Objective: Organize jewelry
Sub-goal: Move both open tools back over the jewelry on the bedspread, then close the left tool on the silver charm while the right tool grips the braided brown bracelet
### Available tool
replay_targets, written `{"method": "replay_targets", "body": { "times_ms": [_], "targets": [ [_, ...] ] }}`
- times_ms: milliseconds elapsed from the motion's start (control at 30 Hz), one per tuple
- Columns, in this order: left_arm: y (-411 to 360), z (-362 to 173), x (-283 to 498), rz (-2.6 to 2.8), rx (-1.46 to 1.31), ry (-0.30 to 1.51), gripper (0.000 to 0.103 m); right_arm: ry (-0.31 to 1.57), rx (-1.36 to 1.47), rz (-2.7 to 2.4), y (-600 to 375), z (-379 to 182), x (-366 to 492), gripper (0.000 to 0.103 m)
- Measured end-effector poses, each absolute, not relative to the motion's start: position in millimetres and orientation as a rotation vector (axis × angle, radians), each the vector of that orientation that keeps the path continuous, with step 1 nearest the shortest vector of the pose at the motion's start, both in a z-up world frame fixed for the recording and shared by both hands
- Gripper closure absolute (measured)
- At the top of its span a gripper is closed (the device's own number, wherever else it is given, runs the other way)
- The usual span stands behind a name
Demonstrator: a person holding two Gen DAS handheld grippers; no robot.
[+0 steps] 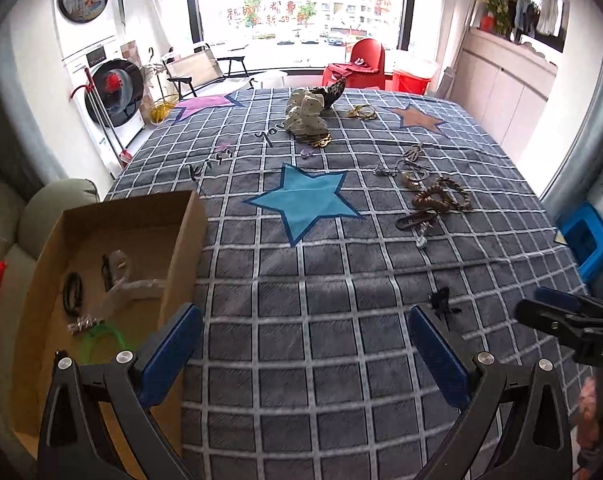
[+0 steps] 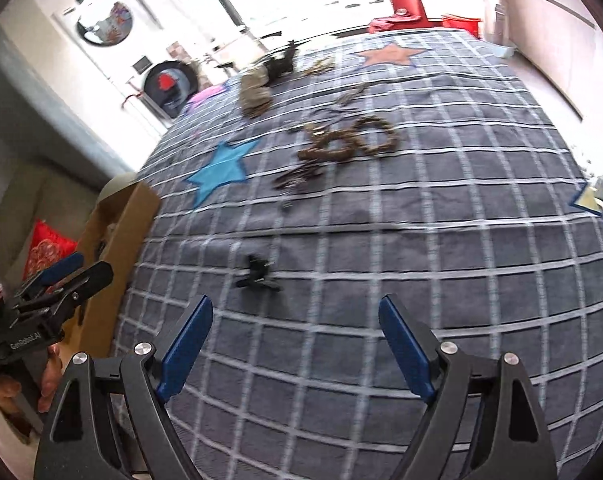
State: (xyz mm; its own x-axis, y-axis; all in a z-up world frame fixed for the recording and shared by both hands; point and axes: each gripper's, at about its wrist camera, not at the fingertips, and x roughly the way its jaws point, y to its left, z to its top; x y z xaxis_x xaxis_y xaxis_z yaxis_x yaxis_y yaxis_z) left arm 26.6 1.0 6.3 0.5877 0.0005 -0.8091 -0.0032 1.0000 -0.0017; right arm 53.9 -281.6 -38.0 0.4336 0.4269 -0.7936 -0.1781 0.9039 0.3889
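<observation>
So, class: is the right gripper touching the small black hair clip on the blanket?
Apart. The right wrist view shows checked blanket between the open right gripper and the black hair clip.

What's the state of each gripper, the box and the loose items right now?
left gripper: open, empty, above the cloth
right gripper: open, empty
cardboard box: open-topped, already holds several pieces
green bangle: lying in the box
small black piece: loose on the cloth, ungripped
brown bead strand: coiled on the cloth
polka-dot scrunchie: bunched at the far end
</observation>
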Motion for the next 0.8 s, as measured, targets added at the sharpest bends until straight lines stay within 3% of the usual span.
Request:
{"method": "replay_targets", "body": {
  "times_ms": [633, 700, 800],
  "targets": [
    [-46, -30, 174, -0.006, 0.089, 0.979, 0.0, 1.069, 0.204, 0.205, -313, -43, 152, 0.016],
    [-50, -38, 190, -0.003, 0.106, 0.989, 0.009, 1.068, 0.191, 0.194, -312, -46, 163, 0.016],
    [-52, -51, 208, -0.004, 0.107, 1.017, 0.013, 1.071, 0.174, 0.181, -312, -51, 175, 0.021]
  ]
}}
